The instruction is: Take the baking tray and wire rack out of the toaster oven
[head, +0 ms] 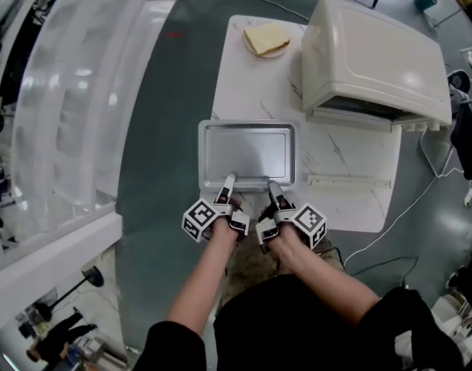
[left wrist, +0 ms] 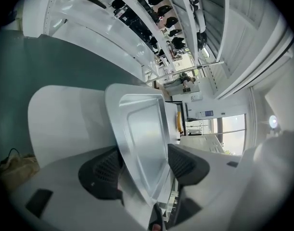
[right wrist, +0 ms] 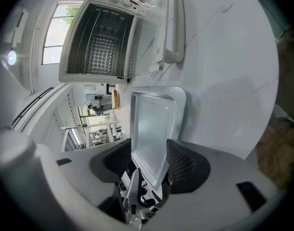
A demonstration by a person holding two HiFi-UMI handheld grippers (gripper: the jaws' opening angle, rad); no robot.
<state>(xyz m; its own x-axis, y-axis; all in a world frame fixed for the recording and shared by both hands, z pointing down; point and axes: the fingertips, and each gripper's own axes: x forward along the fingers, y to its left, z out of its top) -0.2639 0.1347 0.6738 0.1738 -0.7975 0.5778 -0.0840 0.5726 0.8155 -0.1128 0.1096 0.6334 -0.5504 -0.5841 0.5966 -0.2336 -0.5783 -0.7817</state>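
Observation:
The silver baking tray (head: 247, 154) lies flat on the white table (head: 247, 83), in front of the cream toaster oven (head: 375, 56). My left gripper (head: 229, 182) and right gripper (head: 273, 185) sit side by side at the tray's near rim. In the left gripper view the tray (left wrist: 144, 138) runs between the spread pads of the left gripper (left wrist: 144, 165). In the right gripper view the tray (right wrist: 154, 124) likewise lies between the parted pads of the right gripper (right wrist: 149, 160). Both stand open, not pressing the rim. A wire rack (right wrist: 102, 52) shows inside the oven cavity.
The oven door (head: 350, 182) hangs open, flat over the table, right of the tray, and its handle (right wrist: 174, 28) shows in the right gripper view. A slice of bread on a plate (head: 266, 39) sits at the table's far end. A white curved structure (head: 73, 107) stands left.

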